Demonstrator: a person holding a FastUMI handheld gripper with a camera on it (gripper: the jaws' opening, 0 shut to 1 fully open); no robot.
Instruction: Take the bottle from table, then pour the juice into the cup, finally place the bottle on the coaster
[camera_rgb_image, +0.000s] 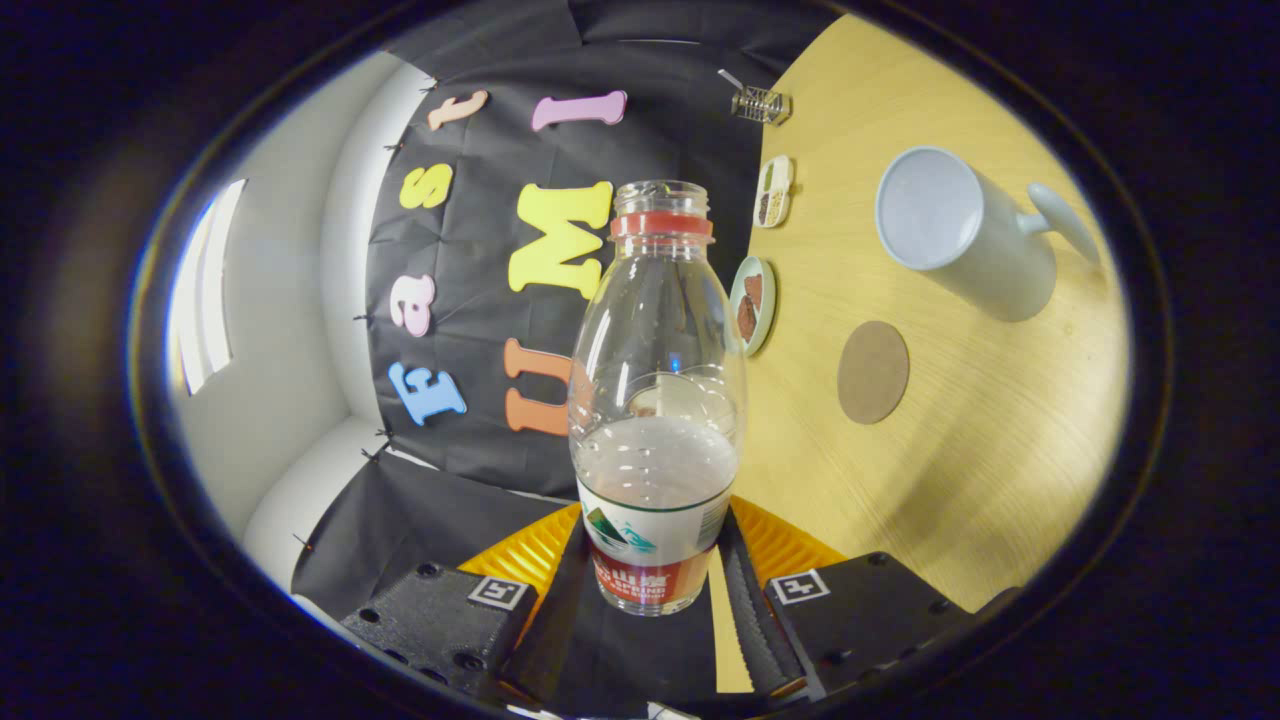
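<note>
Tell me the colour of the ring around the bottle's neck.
Red, on the bottle held between the gripper fingers, gripper view.

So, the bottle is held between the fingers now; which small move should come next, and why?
Probably carry the bottle toward the cup and bring its open neck over the rim. The gripper is shut on the bottle's lower part, liquid sits inside it, and the view is already rolled as if tilting. The cup stands apart, beyond the coaster, and looks empty.

One bottle (655, 400), one cup (965, 232), one coaster (873, 372), two snack dishes (752, 303).
</note>
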